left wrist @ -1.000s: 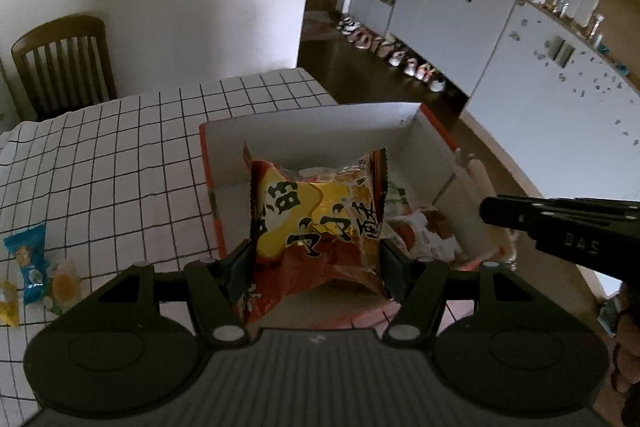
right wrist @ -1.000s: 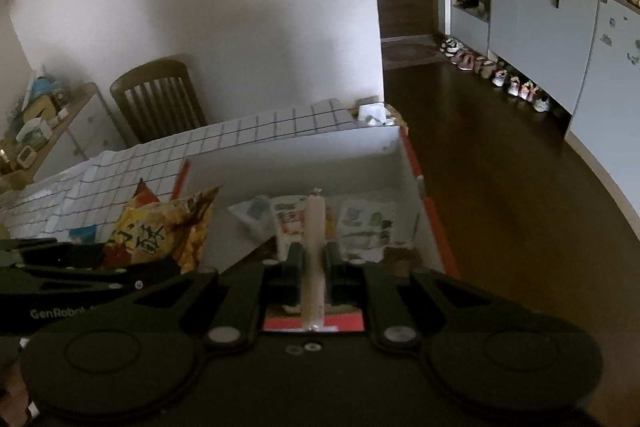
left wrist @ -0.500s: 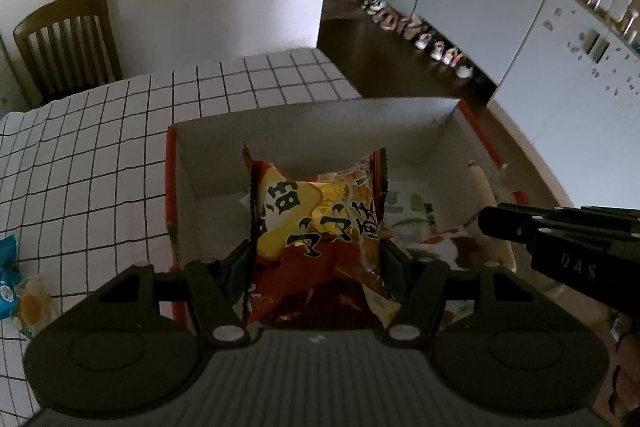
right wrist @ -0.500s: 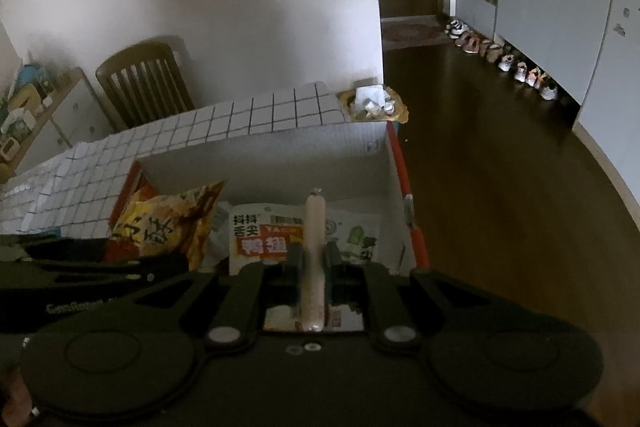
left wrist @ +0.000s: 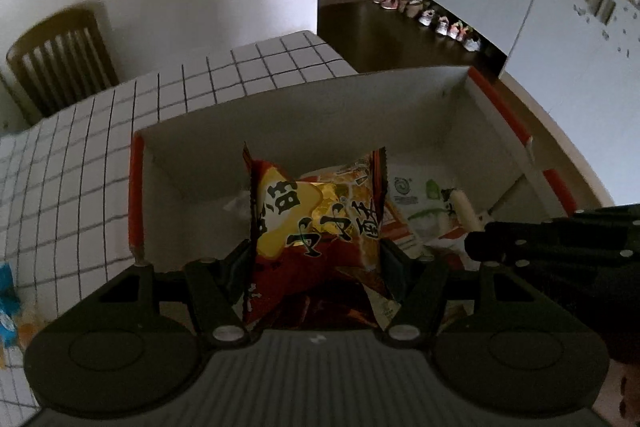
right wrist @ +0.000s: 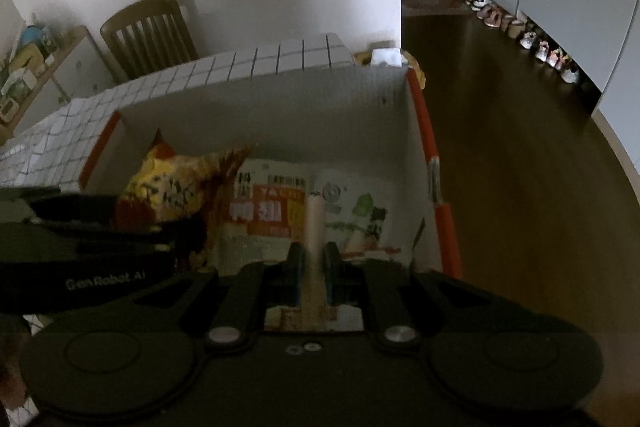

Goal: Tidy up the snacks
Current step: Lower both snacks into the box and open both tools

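My left claw (left wrist: 316, 259), about half open, grips one chip bag (left wrist: 316, 223); my right claw (right wrist: 314, 267), nearly shut, pinches one sausage stick (right wrist: 315, 223). Both hang over the box (left wrist: 304, 107) on the bench (left wrist: 80, 147), lower than a second ago. Two flat packets lie inside.

**Your two matching black tools**

Your left hand-held gripper (left wrist: 316, 259) is matte black, with two round discs at its base, silver rivets at the finger pivots and a ribbed grey panel between them. Your right hand-held gripper (right wrist: 314, 267) is built the same, with two small silver screws at its centre. From the right camera, the left one's side reads "Gen Robot AI" in pale letters.
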`<state>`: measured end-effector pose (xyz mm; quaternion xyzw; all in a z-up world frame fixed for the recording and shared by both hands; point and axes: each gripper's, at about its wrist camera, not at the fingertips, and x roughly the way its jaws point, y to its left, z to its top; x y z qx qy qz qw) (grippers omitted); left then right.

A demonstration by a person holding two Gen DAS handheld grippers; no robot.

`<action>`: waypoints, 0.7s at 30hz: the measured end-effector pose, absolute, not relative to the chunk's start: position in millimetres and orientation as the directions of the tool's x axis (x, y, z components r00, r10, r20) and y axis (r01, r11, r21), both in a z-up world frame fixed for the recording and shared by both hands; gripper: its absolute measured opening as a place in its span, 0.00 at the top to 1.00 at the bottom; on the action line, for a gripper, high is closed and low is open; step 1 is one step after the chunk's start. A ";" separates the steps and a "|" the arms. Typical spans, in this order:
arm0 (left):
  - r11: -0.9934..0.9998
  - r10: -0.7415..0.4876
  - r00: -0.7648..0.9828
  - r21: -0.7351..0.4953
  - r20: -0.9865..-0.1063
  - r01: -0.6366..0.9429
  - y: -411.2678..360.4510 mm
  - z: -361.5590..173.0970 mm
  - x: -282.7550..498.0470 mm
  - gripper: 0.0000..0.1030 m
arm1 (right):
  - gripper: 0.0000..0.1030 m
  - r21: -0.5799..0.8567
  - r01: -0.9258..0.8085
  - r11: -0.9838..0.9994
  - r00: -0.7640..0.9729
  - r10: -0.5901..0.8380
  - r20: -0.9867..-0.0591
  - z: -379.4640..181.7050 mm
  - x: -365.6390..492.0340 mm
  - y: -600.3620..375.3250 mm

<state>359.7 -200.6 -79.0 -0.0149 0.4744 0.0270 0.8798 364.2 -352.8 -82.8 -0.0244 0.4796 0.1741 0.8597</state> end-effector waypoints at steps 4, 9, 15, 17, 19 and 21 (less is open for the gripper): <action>0.997 0.035 0.542 -0.004 -0.839 -0.071 -195.7 -80.6 360.8 0.35 | 0.91 0.127 -0.330 0.935 0.459 0.277 -0.844 -85.6 364.4 -352.7; 0.996 0.028 0.527 -0.024 -0.849 -0.091 -187.9 -81.0 363.2 0.32 | 0.86 0.133 -0.323 0.937 0.456 0.277 -0.846 -87.5 361.4 -354.2; 0.993 0.032 0.530 -0.031 -0.848 -0.110 -183.6 -76.8 359.2 0.24 | 0.81 0.145 -0.317 0.937 0.456 0.284 -0.844 -84.8 356.7 -360.9; 0.993 0.030 0.534 -0.036 -0.845 -0.114 -184.5 -74.1 356.6 0.24 | 0.80 0.146 -0.316 0.937 0.459 0.286 -0.841 -82.4 354.3 -362.9; 0.992 0.025 0.536 -0.045 -0.844 -0.116 -182.8 -72.3 352.9 0.24 | 0.76 0.147 -0.318 0.936 0.463 0.289 -0.838 -79.1 351.9 -362.9; 0.992 0.024 0.540 -0.049 -0.842 -0.120 -181.4 -69.5 347.3 0.24 | 0.72 0.147 -0.321 0.936 0.470 0.292 -0.833 -74.8 348.6 -363.1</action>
